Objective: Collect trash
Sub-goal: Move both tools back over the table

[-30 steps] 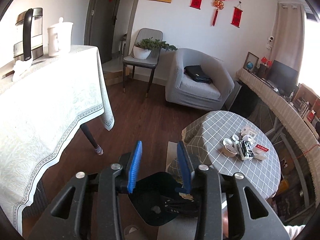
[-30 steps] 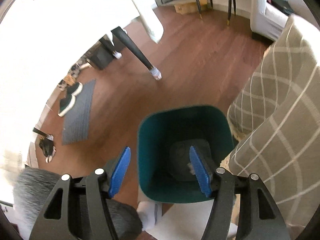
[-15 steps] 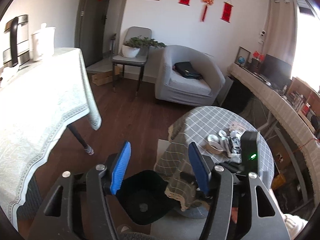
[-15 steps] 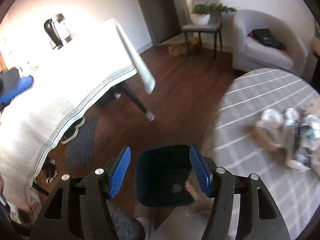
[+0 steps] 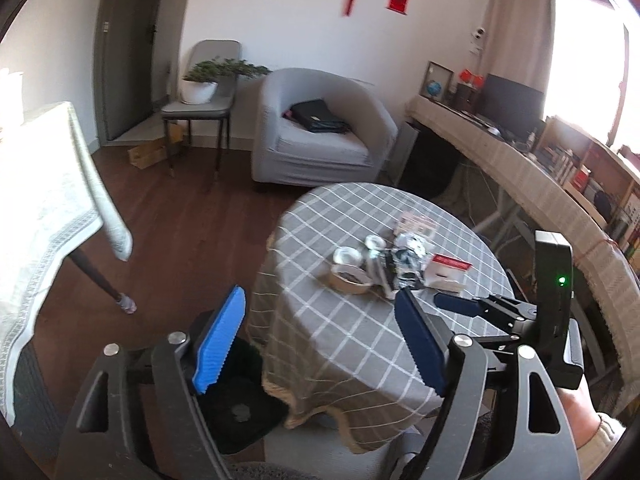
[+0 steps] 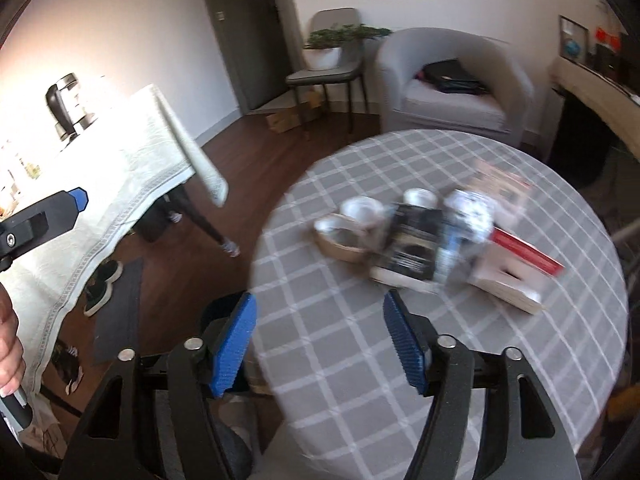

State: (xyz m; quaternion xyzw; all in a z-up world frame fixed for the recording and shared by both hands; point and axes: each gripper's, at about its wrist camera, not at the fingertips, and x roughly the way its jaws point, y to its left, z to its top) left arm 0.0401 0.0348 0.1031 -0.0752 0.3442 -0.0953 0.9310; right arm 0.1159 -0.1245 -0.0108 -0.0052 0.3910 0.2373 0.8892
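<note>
Since a second ago we have swung up from the bin (image 5: 236,412) to the trash (image 6: 424,240) mid round table (image 6: 500,360). Only our left view shows the bin, left of the table. Left gripper (image 5: 320,344) and right gripper (image 6: 320,344) gape, empty.

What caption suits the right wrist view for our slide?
Open right claw held above a round checked table, facing a blurred heap of trash, with the bin on the floor below.

Motion blur is smearing the trash pile (image 6: 432,236) at the middle of the round bench (image 6: 520,360), while the bench's hanging cloth is hiding part of the dark bin (image 5: 240,412) beside it.
</note>
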